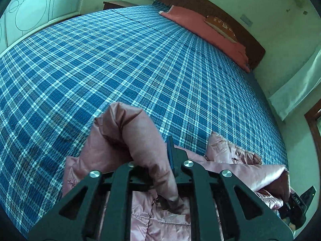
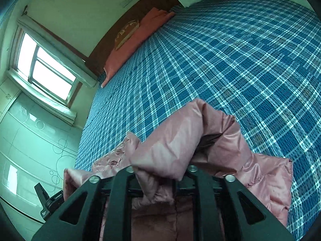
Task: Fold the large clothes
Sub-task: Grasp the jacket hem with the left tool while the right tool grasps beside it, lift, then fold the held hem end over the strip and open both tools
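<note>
A shiny pink padded jacket [image 1: 128, 132] lies at the near edge of a bed with a blue plaid cover [image 1: 120, 60]. My left gripper [image 1: 158, 172] is shut on a bunched fold of the jacket, which rises over its fingers. My right gripper [image 2: 160, 174] is shut on another fold of the same jacket [image 2: 180, 138], lifted above the bed cover [image 2: 240, 60]. The fabric hides most of the fingertips in both views. The right gripper's body shows at the lower right of the left wrist view [image 1: 301, 202], and the left gripper's body shows in the right wrist view [image 2: 50, 202].
A long salmon-red pillow [image 1: 210, 32] lies along the dark wooden headboard [image 1: 220, 16], with a brown patterned cushion [image 1: 220, 27] on it. A window [image 2: 44, 66] and a pale wardrobe [image 2: 30, 140] stand beside the bed. A nightstand [image 1: 118, 4] is in the far corner.
</note>
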`<action>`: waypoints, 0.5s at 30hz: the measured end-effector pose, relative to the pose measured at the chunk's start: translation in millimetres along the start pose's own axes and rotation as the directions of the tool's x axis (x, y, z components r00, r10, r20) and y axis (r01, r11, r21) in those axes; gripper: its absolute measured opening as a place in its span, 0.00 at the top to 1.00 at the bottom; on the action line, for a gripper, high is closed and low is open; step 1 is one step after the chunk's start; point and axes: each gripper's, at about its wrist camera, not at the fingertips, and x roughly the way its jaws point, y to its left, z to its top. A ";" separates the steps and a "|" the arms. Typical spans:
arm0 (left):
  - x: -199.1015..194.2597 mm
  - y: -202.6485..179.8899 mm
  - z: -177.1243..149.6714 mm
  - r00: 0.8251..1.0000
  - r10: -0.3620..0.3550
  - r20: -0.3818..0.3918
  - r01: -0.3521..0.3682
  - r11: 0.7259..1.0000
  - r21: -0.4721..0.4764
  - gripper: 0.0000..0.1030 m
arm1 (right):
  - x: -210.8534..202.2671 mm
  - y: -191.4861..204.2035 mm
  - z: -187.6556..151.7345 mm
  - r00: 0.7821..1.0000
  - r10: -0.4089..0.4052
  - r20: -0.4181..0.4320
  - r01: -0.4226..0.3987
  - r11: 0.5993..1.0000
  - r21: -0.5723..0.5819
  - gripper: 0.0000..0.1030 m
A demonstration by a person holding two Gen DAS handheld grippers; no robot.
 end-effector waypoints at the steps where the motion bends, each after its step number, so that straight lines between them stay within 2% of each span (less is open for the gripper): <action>1: 1.0 0.4 2.6 1.000 -0.015 -0.013 0.015 1.000 -0.025 0.74 | -2.4 0.2 0.8 1.000 0.001 0.002 -0.001 1.000 0.005 0.60; 2: -0.1 1.7 4.7 0.999 -0.037 -0.020 0.036 0.998 -0.055 0.60 | -6.5 1.2 1.2 1.000 0.004 0.011 -0.004 1.000 0.005 0.51; 4: -8.5 3.9 8.3 0.996 -0.084 -0.014 0.082 0.990 -0.115 0.41 | -20.3 5.8 2.8 0.999 0.014 0.043 -0.013 1.000 -0.018 0.42; 5: -14.0 3.1 9.5 0.996 -0.095 0.000 0.094 0.988 -0.126 0.39 | -27.0 8.0 3.2 0.998 0.011 0.059 -0.009 1.000 -0.030 0.38; 7: -26.9 1.1 13.3 0.995 -0.098 0.021 0.099 0.988 -0.121 0.33 | -38.4 12.4 4.9 0.997 0.011 0.081 -0.007 0.999 -0.046 0.38; 11: -50.3 -2.9 7.4 0.995 -0.079 0.059 0.082 0.995 -0.061 0.32 | -45.7 25.0 -5.7 0.998 0.010 0.067 -0.003 0.995 -0.098 0.37; 15: -49.2 -16.7 -13.9 0.999 -0.006 0.053 0.000 0.994 0.113 0.35 | -23.8 50.3 -23.4 0.998 -0.058 0.023 0.061 0.973 -0.223 0.38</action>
